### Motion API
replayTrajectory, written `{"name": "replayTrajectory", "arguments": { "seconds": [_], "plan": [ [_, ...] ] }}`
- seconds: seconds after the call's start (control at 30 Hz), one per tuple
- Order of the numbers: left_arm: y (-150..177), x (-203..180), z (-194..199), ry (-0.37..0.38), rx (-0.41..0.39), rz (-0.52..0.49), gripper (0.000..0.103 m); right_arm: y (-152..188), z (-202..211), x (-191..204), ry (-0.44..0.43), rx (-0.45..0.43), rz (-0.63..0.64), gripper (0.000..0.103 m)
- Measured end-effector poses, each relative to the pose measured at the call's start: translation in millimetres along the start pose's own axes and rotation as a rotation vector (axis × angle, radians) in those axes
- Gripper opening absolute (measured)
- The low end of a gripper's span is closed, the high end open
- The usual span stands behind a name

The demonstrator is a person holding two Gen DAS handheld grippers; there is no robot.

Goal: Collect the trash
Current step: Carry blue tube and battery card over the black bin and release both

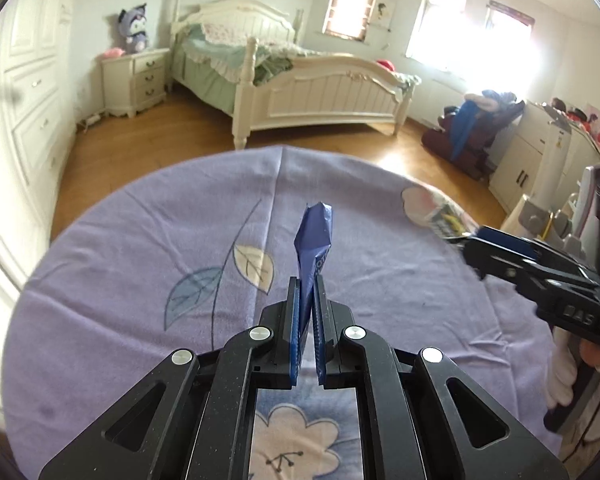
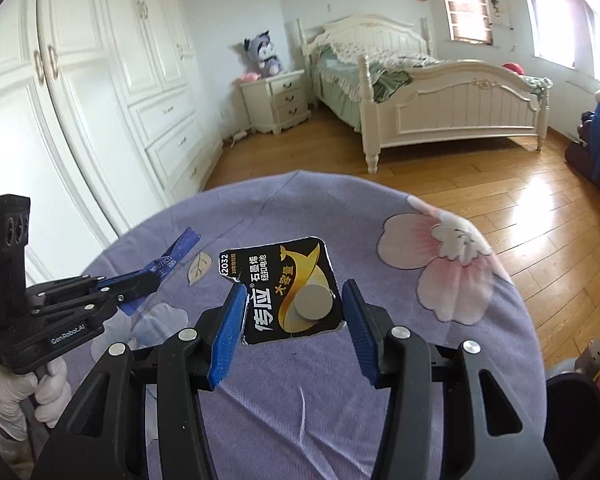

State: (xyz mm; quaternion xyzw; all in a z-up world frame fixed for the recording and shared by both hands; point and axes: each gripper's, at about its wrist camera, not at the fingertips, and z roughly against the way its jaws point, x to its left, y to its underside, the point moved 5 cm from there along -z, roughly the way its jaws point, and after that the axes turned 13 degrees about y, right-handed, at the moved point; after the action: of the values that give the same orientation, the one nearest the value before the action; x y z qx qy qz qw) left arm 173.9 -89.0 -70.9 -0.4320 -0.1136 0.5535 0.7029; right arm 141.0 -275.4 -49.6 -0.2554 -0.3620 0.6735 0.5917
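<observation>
My left gripper is shut on a crumpled blue wrapper and holds it upright above the purple flowered tablecloth. My right gripper is shut on a black and gold battery blister pack, gripping it by its two side edges above the cloth. In the left wrist view the right gripper shows at the right with the pack. In the right wrist view the left gripper shows at the left with the blue wrapper.
A round table under the cloth fills the foreground. Beyond it are wooden floor, a white bed, a nightstand, white wardrobes, and a cabinet with clutter at the right.
</observation>
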Motion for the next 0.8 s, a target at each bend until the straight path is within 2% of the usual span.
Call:
{"name": "replayTrajectory", "arguments": {
  "seconds": [0.17, 0.33, 0.57, 0.8],
  "plan": [
    [-15.9, -28.3, 29.7, 0.003, -0.086, -0.026, 0.007, 5.4, 62.9, -27.9, 0.099, -0.181, -0.078, 0.048],
    [-23.4, -79.2, 44.8, 0.041, -0.125, -0.105, 0.007, 18.7, 111.5, -54.4, 0.213, -0.295, -0.123, 0.049],
    [-11.8, -160.7, 32.8, 0.146, -0.107, -0.204, 0.007, 47.2, 162.4, -107.2, 0.367, -0.362, -0.195, 0.049],
    [17.2, -236.0, 2.5, 0.312, -0.025, -0.292, 0.007, 91.5, 194.7, -157.6, 0.578, -0.378, -0.223, 0.049]
  ]
}}
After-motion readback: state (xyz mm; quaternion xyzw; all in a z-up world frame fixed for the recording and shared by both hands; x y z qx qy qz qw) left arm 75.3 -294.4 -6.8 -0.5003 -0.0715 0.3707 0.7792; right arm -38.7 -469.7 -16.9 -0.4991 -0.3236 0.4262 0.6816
